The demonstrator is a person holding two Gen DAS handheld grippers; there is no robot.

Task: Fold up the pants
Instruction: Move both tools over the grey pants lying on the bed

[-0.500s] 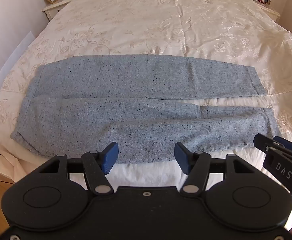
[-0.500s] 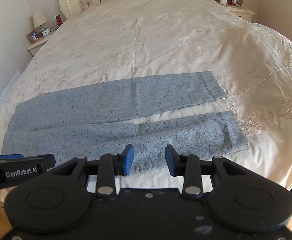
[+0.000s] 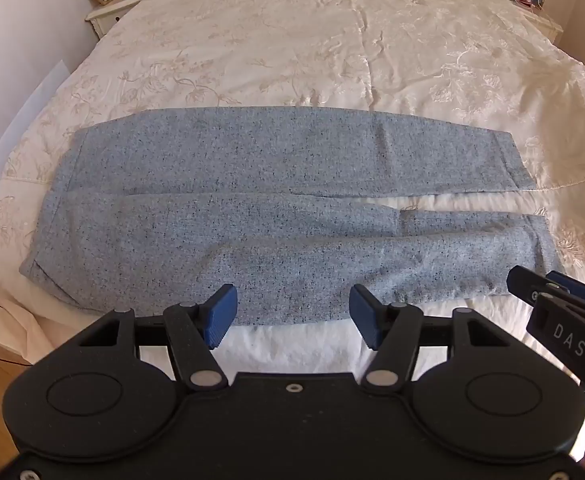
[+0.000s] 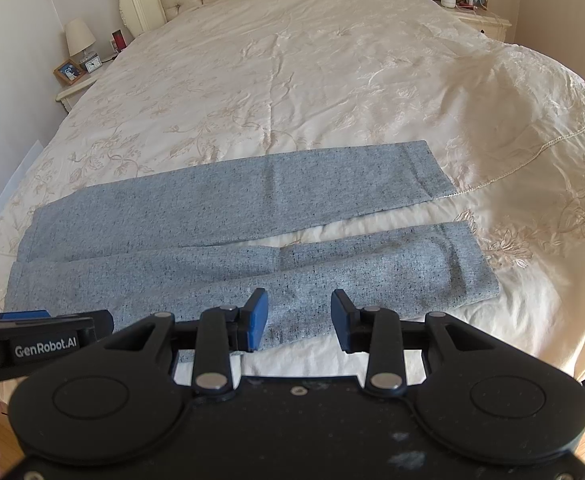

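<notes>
Your pants (image 3: 276,216) are soft, speckled blue-grey cloth, lying flat near the foot of the bed (image 3: 332,48). The two long legs lie side by side with a thin gap between them. The cream cover is shiny with sewn flowers (and lots of bare room behind). Your left hand-held gripper (image 3: 292,316) and right hand-held gripper (image 4: 298,320) both hang open over the near edge, holding nothing.
</notes>
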